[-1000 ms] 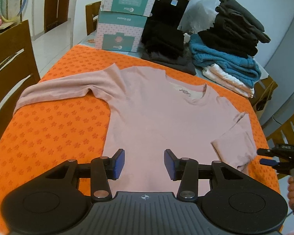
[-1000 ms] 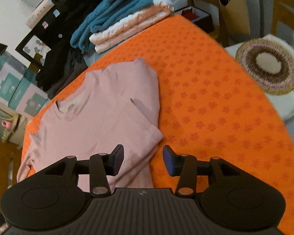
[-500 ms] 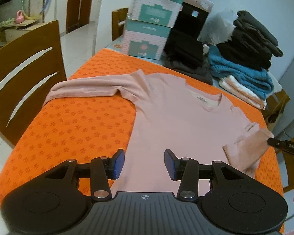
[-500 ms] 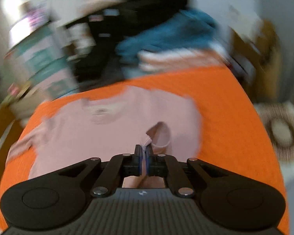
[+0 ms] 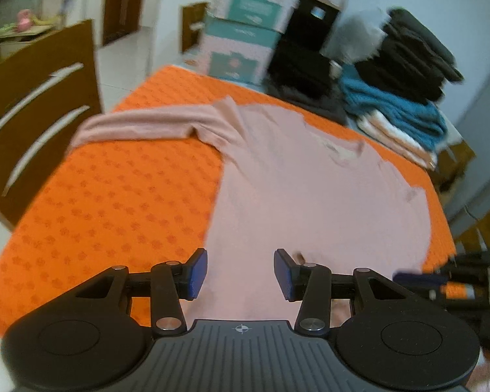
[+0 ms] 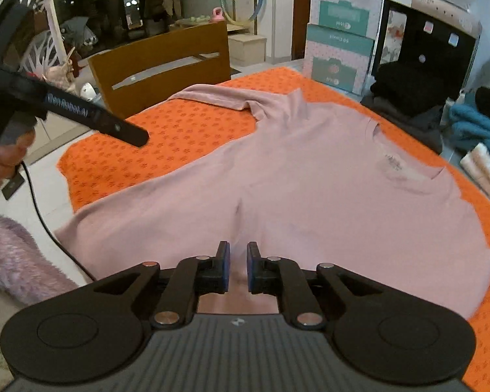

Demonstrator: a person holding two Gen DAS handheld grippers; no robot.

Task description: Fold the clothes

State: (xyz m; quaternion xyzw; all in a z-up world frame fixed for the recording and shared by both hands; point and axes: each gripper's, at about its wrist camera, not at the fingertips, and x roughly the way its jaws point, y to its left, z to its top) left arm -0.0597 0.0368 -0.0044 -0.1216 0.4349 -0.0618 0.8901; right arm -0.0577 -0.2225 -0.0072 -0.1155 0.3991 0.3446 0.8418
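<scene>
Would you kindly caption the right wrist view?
Right gripper slightly open over a pink shirt on an orange tablecloth.

pink shirt (image 6: 310, 179), flat, one sleeve outstretched

A matt pink knit-cloth long-sleeved shirt (image 6: 310, 176) lies on an orange cloth cover with a stamped flower texture (image 6: 166, 143); brown wooden chair (image 6: 166, 62), smooth, slightly glossy.

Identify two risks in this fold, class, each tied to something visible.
1. The right claw is nearly closed over the pink long-sleeved shirt; whether it grips fabric is unclear, so the sleeve may slip.
2. The far sleeve lies stretched toward the orange patterned tablecloth's edge; it could drag off.
</scene>
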